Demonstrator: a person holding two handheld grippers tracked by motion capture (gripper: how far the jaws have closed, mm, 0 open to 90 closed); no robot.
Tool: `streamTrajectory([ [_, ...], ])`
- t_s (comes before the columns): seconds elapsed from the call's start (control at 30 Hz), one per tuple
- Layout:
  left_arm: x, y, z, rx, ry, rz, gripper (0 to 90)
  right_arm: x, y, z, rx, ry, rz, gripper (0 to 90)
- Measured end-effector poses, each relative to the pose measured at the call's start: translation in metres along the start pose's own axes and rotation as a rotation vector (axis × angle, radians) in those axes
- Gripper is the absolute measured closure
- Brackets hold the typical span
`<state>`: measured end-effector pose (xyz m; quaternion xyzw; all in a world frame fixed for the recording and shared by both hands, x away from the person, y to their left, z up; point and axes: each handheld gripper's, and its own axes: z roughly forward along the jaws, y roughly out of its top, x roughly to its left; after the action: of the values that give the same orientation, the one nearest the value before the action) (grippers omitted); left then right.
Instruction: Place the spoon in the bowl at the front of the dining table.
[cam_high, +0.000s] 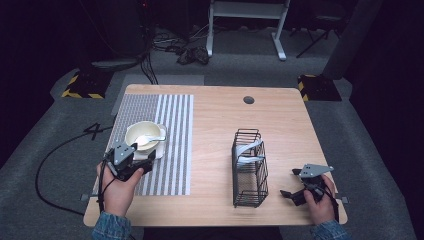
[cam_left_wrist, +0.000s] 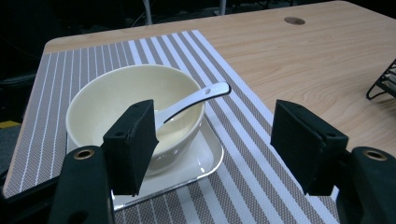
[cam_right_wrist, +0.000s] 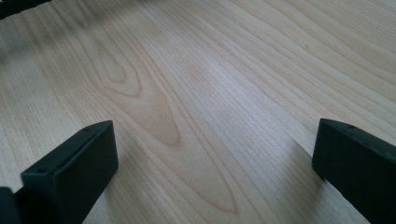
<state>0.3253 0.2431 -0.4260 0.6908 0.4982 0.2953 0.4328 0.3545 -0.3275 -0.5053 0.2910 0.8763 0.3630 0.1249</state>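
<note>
At centre left of the high view, a cream bowl (cam_high: 144, 135) (spoon (cam_high: 148, 139) inside) sits on a white tray (cam_high: 161, 148); the left gripper (cam_high: 134, 159) gapes just below it, the right gripper (cam_high: 292, 187) spread over bare table (cam_high: 215, 120).

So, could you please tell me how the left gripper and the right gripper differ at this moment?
The left gripper sits over the striped mat, right by the bowl on its tray; the right gripper is over bare table, beside the wire rack. The left gripper points away from the person toward the bowl; the right gripper points sideways toward the rack. Both are open and hold nothing.
</note>
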Motion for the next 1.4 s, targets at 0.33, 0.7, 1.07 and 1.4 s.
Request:
streamTrajectory([
  [0.33, 0.005, -0.015, -0.018, 0.029, 0.008, 0.006, 30.3, 0.0, 0.0, 0.0, 0.0, 0.0, 0.0, 0.2],
  [0.7, 0.015, -0.037, -0.031, 0.058, 0.028, 0.002, 29.6, 0.0, 0.0, 0.0, 0.0, 0.0, 0.0, 0.2],
  [1.07, 0.027, -0.059, -0.037, 0.076, 0.014, -0.024, 28.8, 0.0, 0.0, 0.0, 0.0, -0.001, -0.001, 0.2],
  [1.4, 0.034, -0.075, -0.035, 0.111, 0.004, -0.036, 26.1, 0.0, 0.0, 0.0, 0.0, 0.0, 0.0, 0.2],
])
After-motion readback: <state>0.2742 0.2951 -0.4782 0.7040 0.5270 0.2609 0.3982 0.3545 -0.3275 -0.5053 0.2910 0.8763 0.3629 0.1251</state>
